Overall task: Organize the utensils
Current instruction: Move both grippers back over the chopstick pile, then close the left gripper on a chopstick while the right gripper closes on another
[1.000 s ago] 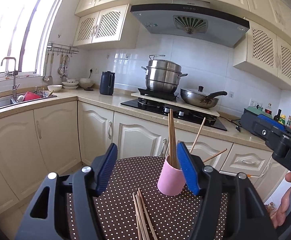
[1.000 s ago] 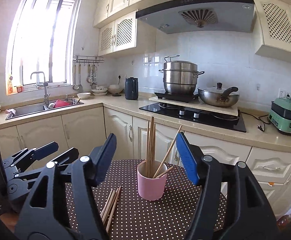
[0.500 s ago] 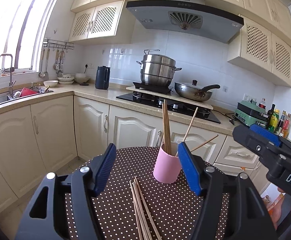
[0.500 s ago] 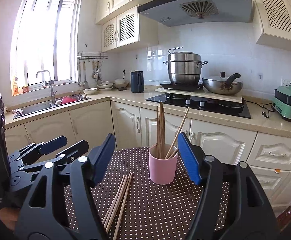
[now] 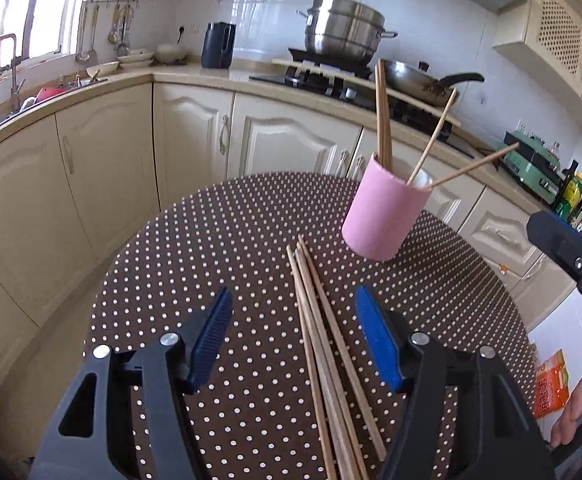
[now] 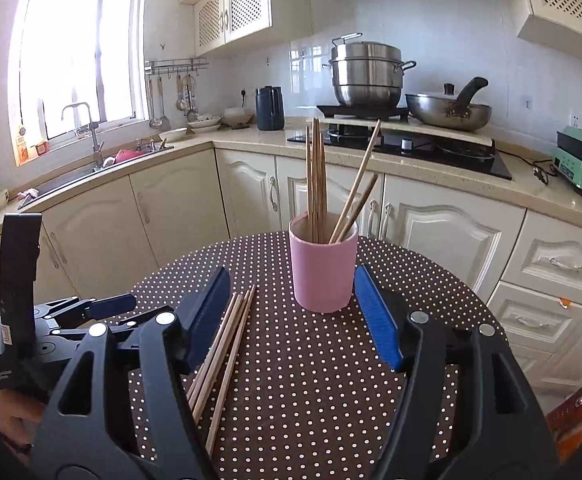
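Your left gripper point(image 5: 293, 340) hangs over the loose chopsticks point(image 5: 323, 344) lying on the polka-dot table point(image 5: 211, 248), jaws apart, nothing clamped — the bundle runs between the blue pads without touching them. Your right gripper point(image 6: 291, 316) also stands with its jaws apart and empty, the pink cup point(image 6: 323, 268) just ahead between its fingertips. The cup stands upright near the table's far edge, holding chopsticks, some leaning right. Bare cloth lies open to the left of the bundle — cabinets beyond the rim.
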Available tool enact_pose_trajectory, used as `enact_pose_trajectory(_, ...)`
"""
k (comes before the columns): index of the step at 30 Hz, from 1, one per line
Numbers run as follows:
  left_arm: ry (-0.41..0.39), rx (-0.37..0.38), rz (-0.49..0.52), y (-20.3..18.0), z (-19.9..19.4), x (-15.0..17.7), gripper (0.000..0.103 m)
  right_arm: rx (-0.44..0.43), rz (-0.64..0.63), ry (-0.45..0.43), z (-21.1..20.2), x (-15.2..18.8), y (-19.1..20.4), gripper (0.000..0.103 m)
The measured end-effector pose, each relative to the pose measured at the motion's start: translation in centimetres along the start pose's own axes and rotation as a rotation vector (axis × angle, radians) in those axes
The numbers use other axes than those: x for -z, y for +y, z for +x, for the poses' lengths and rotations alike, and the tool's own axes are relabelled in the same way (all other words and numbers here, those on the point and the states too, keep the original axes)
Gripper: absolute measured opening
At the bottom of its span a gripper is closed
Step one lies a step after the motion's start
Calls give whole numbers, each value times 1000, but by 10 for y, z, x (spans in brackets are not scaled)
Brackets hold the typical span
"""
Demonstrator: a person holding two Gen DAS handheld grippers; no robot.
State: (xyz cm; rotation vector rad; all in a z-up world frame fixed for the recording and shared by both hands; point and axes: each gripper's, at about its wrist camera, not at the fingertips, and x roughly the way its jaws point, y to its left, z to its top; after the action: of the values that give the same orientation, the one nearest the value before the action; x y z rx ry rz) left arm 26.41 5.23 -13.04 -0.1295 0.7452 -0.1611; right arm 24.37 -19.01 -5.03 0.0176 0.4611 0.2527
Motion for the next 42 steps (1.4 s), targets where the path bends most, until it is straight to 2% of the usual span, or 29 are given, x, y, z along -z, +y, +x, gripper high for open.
enact_pose_trajectory(4, 83, -46, 52, -4, 26, 17, 63, -4, 12, 67, 21, 18, -7, 65)
enact_pose_trajectory(7, 125, -52, 70, -5, 38, 25, 64, -13, 31, 114, 34, 31, -12, 65)
enact_pose_trajectory(10, 123, -140, 103, -6, 41, 29, 63, -19, 27, 146, 45, 40, -12, 65)
enact_pose_trajectory(12, 158, -130, 131, -6, 46, 31, 64, -26, 26, 165, 52, 44, -13, 65)
enact_pose_trajectory(17, 196, -132, 129, -4, 61, 34, 64, -35, 31, 194, 65, 52, -10, 65)
enact_pose_trajectory(24, 203, -128, 132, -8, 72, 31, 64, -46, 26, 222, 75, 56, -8, 65)
enact_pose_trajectory(30, 214, -171, 182, -18, 78, 31, 64, -58, 40, 247, 81, 59, -10, 65)
enact_pose_trajectory(35, 226, -153, 161, -12, 79, 27, 64, -59, 28, 269, 87, 59, -9, 65)
enact_pose_trajectory(42, 231, -156, 174, -1, 80, 21, 64, -73, -23, 357, 108, 65, 6, 65)
